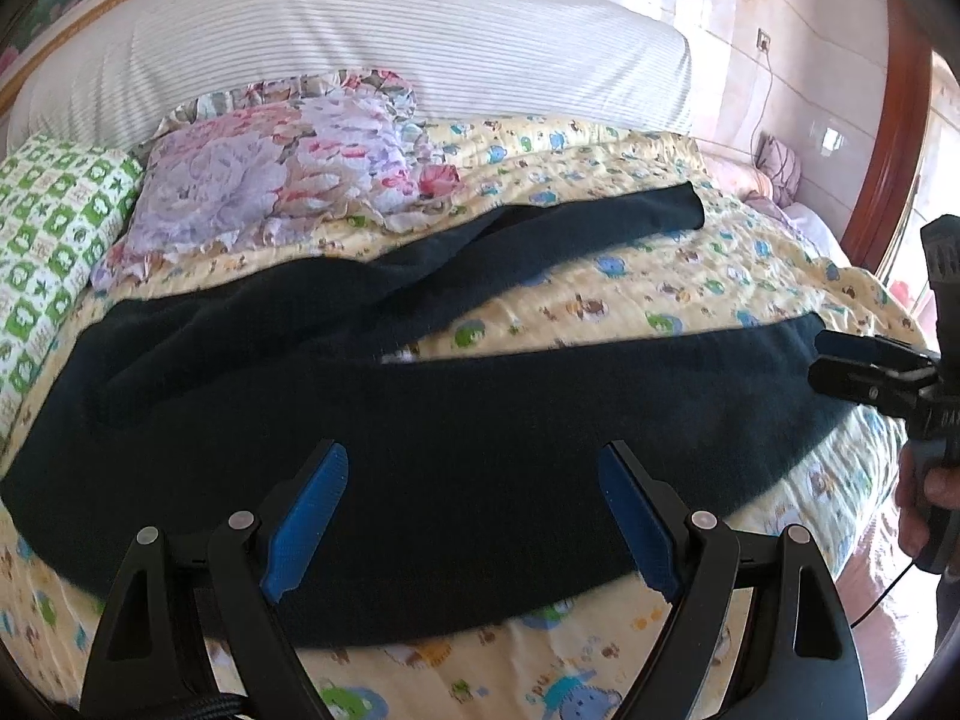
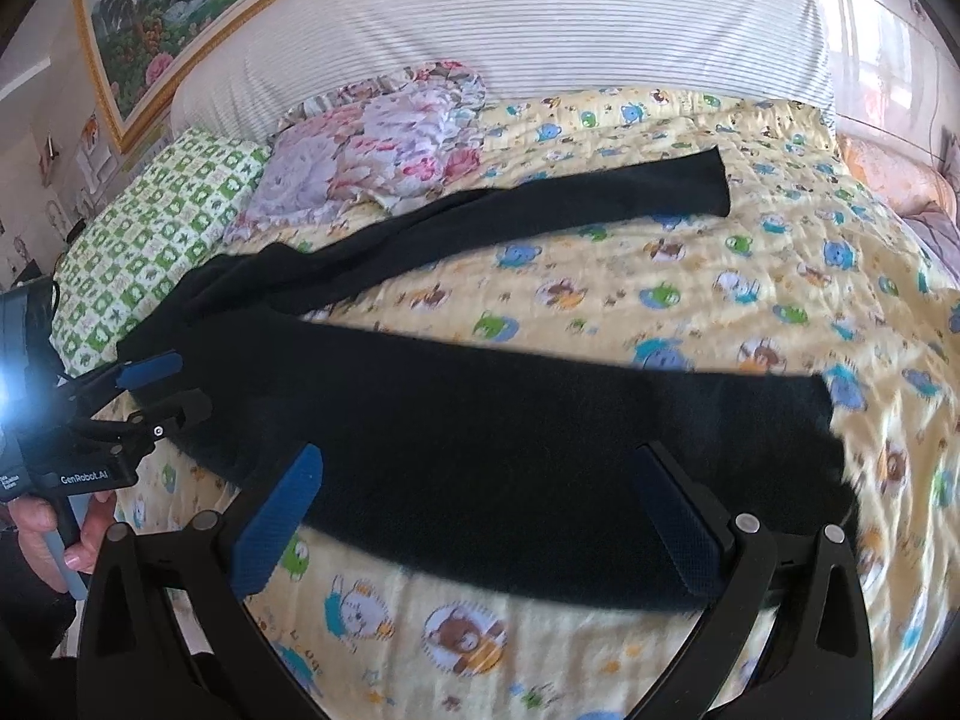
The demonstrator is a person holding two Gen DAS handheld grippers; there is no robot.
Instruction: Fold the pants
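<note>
Hovering low over the near edge of the bed, the left gripper [image 1: 471,516] had its blue-padded fingers [image 1: 312,519] spread wide apart, nothing between them, pointing across the waist end of the pants [image 1: 420,420]. The right gripper [image 2: 480,531] hung in the same manner over the nearer leg, fingers [image 2: 276,525] also wide apart and empty. In the left wrist view the right gripper showed at the far right, level with the nearer leg's cuff, a hand [image 1: 927,510] wrapped round its grip. In the right wrist view the left gripper sat at the far left by the waistband, held by the other hand [image 2: 54,531]; whether either touched the cloth I could not tell.

The pants were dark, nearly black, soft-looking, lying flat on the yellow quilt [image 2: 690,300] printed with cartoon animals. Their legs were spread in a V: the nearer one ran along the bed's front edge, the farther one [image 2: 540,210] angled up toward the headboard side, somewhat wrinkled near the crotch.

A floral pillow [image 2: 360,162] lay just beside the farther leg, a green checked pillow [image 2: 162,222] near the waist end. A striped white headboard [image 2: 510,18] rose behind, a framed landscape picture [image 2: 174,6] above it. Open quilt lay between the legs and beyond the cuffs.
</note>
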